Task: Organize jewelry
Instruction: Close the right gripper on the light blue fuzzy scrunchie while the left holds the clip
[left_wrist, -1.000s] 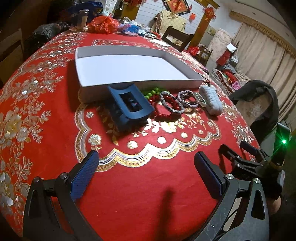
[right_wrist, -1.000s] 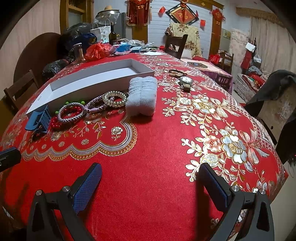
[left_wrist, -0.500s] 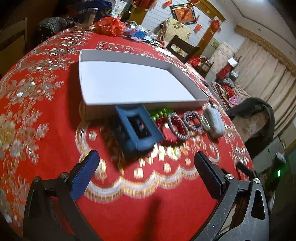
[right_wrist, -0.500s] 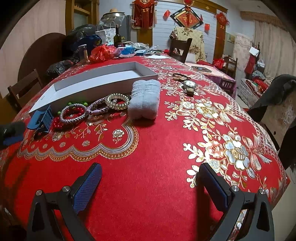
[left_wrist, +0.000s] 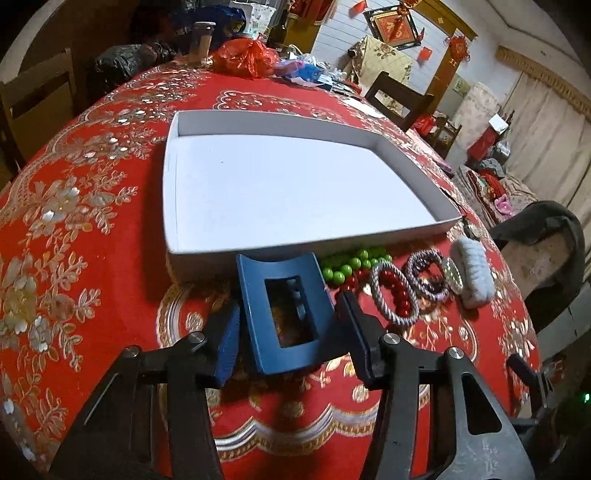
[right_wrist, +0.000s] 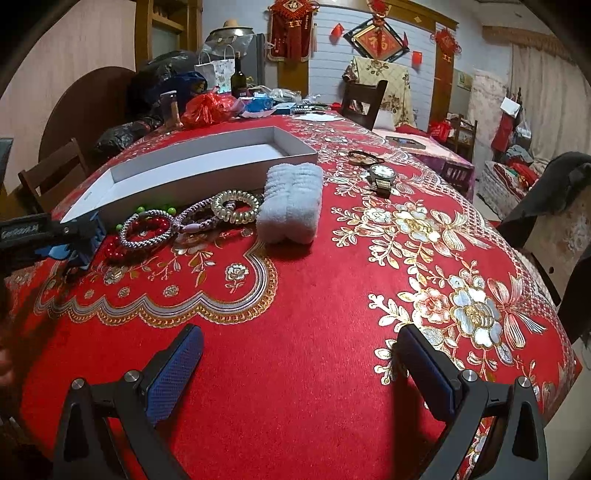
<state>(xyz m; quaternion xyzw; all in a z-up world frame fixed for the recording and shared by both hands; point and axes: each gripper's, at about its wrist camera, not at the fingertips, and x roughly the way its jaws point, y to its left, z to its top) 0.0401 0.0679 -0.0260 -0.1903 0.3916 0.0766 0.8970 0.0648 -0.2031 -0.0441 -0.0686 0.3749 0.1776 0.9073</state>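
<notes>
My left gripper (left_wrist: 291, 339) is shut on a dark blue hair claw clip (left_wrist: 288, 310), just in front of the white open box (left_wrist: 295, 192). Right of the clip lie green beads (left_wrist: 351, 264), red beads inside a silver bracelet (left_wrist: 393, 295), a purple bracelet (left_wrist: 424, 275), a gold coil tie (left_wrist: 453, 278) and a grey fluffy scrunchie (left_wrist: 474, 275). In the right wrist view the same row lies before the box (right_wrist: 192, 162): bracelets (right_wrist: 147, 229), the coil tie (right_wrist: 236, 205), the scrunchie (right_wrist: 291, 201). My right gripper (right_wrist: 299, 373) is open and empty over bare cloth.
A wristwatch (right_wrist: 382, 177) and a dark hair tie (right_wrist: 364, 157) lie beyond the scrunchie. Bags, a bottle (right_wrist: 238, 79) and clutter fill the table's far end. Chairs stand around the table; a dark jacket (right_wrist: 561, 192) hangs on the right chair.
My left gripper moved forward to the blue claw clip and closed on it. The right gripper drifted slightly and stayed open.
</notes>
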